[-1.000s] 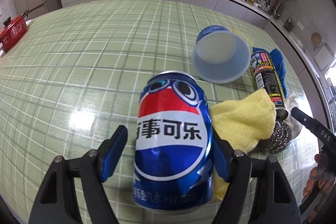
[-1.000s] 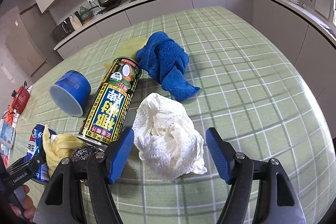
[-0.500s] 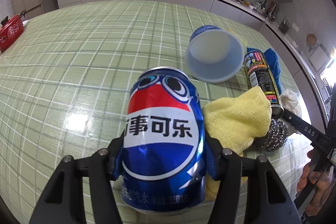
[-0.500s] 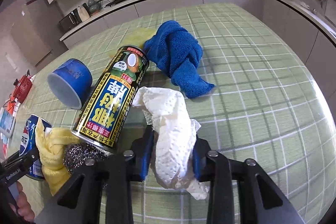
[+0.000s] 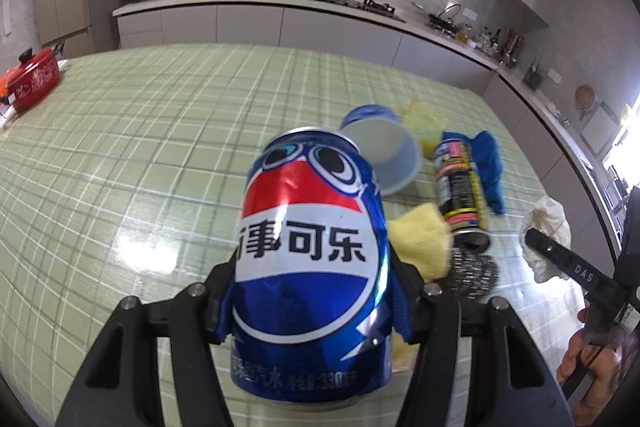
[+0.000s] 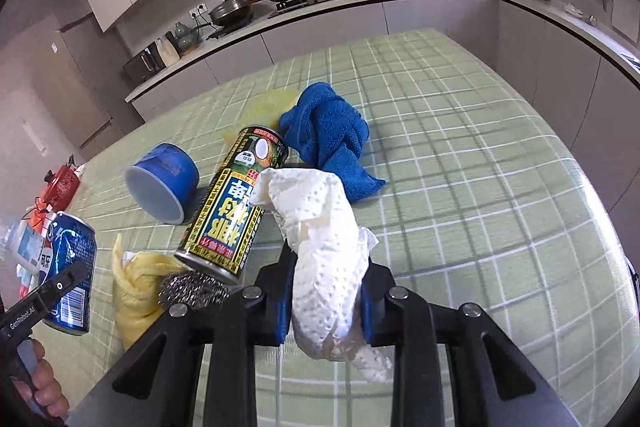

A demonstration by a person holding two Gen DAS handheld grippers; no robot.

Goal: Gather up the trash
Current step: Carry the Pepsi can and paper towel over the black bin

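Left hand-held gripper: clamped on the blue cola can, centre of the left wrist frame, long axis upright between the pads, apparently raised off the green checked bench. Lower centre of the right wrist frame: right hand-held gripper pinched tight on the crumpled white paper towel, wad standing lengthwise through the jaws. No bin in sight; carry-off direction impossible to tell.
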